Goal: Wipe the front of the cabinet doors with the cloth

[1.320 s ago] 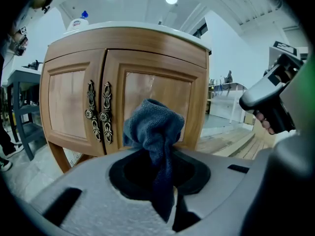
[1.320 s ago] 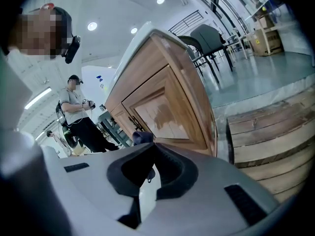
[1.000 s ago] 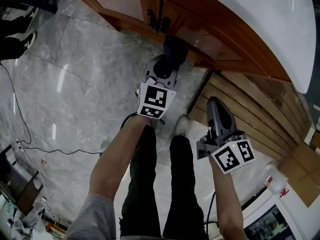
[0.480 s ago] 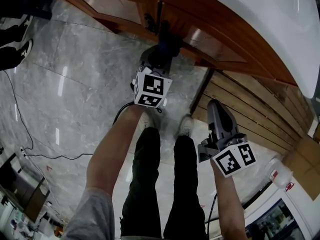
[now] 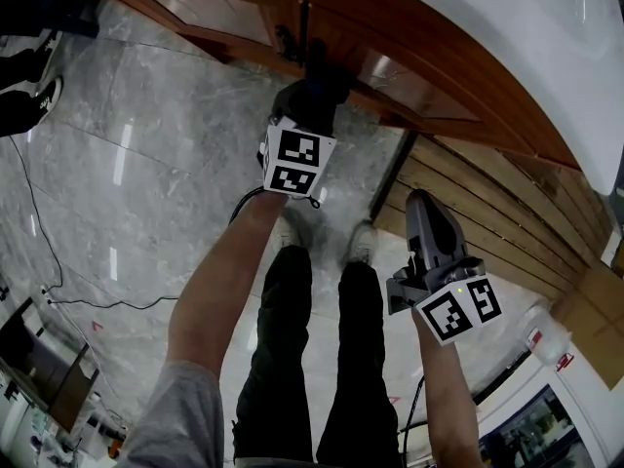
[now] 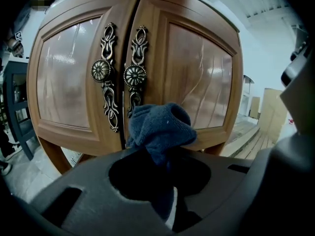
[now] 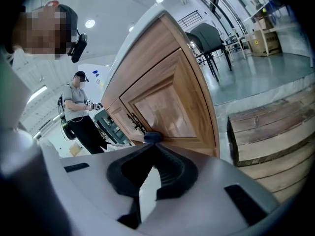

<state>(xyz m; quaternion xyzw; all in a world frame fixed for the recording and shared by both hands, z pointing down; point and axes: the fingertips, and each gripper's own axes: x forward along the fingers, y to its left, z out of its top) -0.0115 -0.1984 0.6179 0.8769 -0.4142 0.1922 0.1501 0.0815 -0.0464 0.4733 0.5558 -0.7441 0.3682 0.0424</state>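
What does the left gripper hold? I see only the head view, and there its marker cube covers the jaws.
Observer: In the left gripper view, the left gripper is shut on a dark blue cloth, which is bunched up beyond the jaws.
Operator: Where is the cloth on the cabinet?
Observer: It is low on the right-hand door, just under its ornate handle and beside the centre seam. I cannot tell whether it touches the door.
Operator: And the right gripper?
Observer: The right gripper has its jaws together, with nothing between them.

Dark blue cloth point(image 6: 162, 127); reddish-brown cabinet doors point(image 6: 197, 73); grey marbled floor point(image 5: 146, 164).
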